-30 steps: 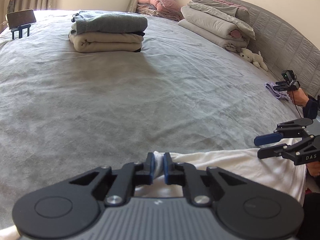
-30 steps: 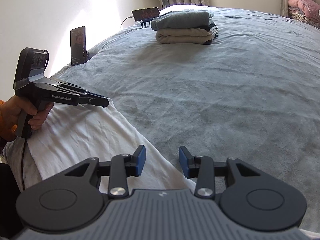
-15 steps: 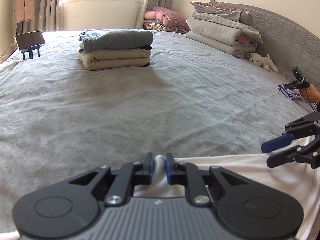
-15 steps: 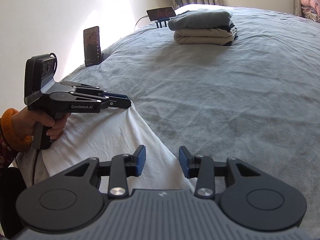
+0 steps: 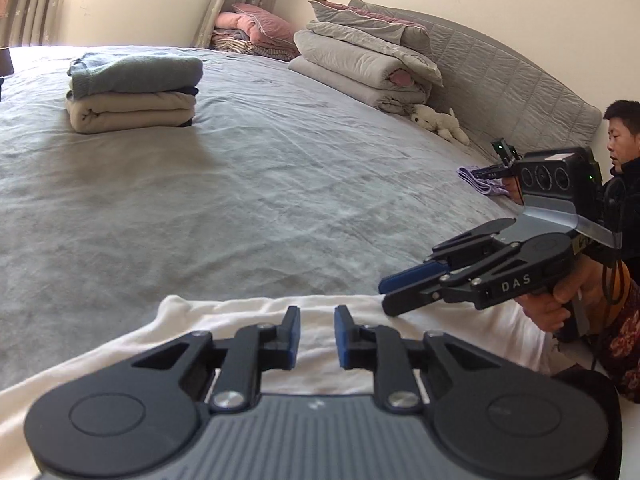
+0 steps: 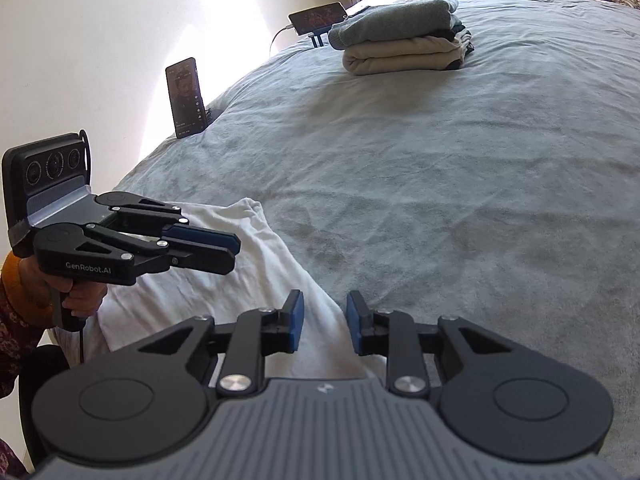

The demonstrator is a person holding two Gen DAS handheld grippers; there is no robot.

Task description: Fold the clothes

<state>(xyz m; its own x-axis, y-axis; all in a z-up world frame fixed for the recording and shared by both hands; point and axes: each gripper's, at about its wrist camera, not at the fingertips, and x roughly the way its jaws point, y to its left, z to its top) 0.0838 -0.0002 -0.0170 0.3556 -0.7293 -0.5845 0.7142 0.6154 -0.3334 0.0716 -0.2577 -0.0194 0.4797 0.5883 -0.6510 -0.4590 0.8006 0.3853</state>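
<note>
A white garment point(image 5: 240, 320) point(image 6: 224, 292) lies spread along the near edge of the grey bed cover point(image 5: 280, 200). My left gripper point(image 5: 317, 334) point(image 6: 236, 250) hovers just over it. Its jaws stand a little apart and are closing, and nothing is pinched between them. My right gripper point(image 6: 323, 320) point(image 5: 384, 294) is over the garment's far edge. Its jaws are closing too, a gap still shows, and the pads do not press the cloth. A stack of folded clothes point(image 5: 132, 92) point(image 6: 400, 40) sits far back on the bed.
Folded quilts and pillows point(image 5: 360, 64) and a white soft toy point(image 5: 440, 122) lie by the padded headboard. Two phones on stands point(image 6: 186, 98) point(image 6: 318, 18) are at the bed's left edge. A second person at the right holds another gripper by a lilac cloth point(image 5: 480, 178).
My left gripper has let go of the white fold it pinched, and its jaws now stand apart. It has swung toward the right gripper. The right jaws have narrowed.
</note>
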